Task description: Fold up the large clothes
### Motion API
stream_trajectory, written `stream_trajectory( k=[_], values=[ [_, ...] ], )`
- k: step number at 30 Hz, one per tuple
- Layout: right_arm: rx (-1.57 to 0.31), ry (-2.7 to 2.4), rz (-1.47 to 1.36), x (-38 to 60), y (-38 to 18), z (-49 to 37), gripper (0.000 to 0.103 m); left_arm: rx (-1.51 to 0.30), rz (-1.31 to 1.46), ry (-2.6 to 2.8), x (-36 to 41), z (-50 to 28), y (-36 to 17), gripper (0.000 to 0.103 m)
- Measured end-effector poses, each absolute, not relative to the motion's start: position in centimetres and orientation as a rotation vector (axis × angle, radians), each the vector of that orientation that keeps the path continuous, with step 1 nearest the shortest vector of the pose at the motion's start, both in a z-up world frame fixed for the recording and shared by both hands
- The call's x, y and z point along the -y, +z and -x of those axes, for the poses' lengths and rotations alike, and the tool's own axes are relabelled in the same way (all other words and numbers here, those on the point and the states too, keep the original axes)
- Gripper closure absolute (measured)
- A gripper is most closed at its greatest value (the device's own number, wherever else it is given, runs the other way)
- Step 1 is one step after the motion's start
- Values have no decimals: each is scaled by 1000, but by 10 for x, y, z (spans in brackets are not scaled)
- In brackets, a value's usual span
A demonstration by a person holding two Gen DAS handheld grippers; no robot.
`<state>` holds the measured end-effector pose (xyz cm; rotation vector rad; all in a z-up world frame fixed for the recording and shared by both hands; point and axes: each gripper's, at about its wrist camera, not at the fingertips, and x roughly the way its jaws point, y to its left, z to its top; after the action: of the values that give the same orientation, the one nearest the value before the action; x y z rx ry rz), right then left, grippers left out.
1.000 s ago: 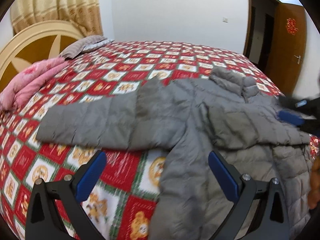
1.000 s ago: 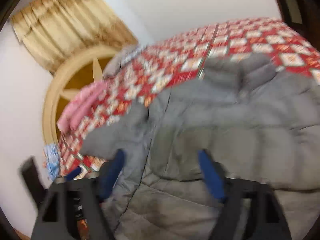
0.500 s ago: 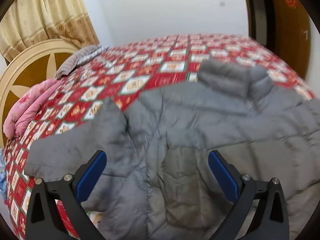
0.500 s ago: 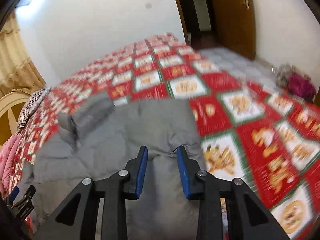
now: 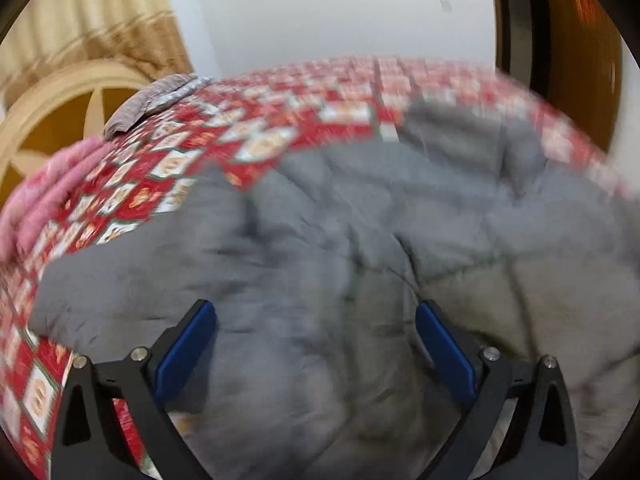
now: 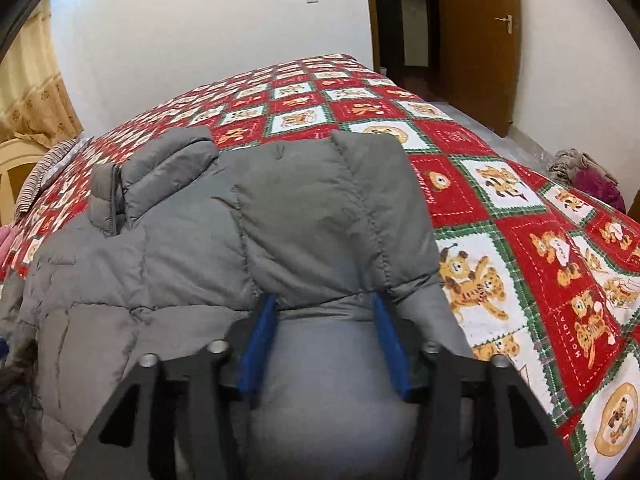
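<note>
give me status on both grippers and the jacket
Left gripper open above grey jacket. Right gripper jaws just reopening, folded sleeve between them. Nothing in the way.

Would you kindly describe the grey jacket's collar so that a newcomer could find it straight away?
Start at the bed with its red checked cover. A grey padded jacket lies across the near side. Its collar is the raised, folded roll at the jacket's far edge, standing up where the rest lies flat.

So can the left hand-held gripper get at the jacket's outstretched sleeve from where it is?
Probably yes. The left hand-held gripper is open and empty above the grey jacket, and the sleeve lies flat on the bedspread just to its left with nothing on it.
</note>
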<state>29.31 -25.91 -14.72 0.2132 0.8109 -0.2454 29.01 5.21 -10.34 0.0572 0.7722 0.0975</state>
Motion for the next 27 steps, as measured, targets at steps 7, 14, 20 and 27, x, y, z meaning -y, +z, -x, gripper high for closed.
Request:
stream_trajectory(
  k=[7, 14, 20, 27],
  values=[
    [-800, -218, -209, 253, -147, -292, 32, -651, 216, 389, -219, -244, -59, 0],
    [-813, -226, -175, 248, -150, -294, 29, -849, 539, 707, -355, -257, -114, 0],
    [-817, -232, -165, 247, -151, -295, 28, -870, 612, 719, -356, -282, -145, 3],
    [-817, -234, -162, 247, -151, -295, 28, -771, 628, 648, -356, -284, -145, 89]
  ],
)
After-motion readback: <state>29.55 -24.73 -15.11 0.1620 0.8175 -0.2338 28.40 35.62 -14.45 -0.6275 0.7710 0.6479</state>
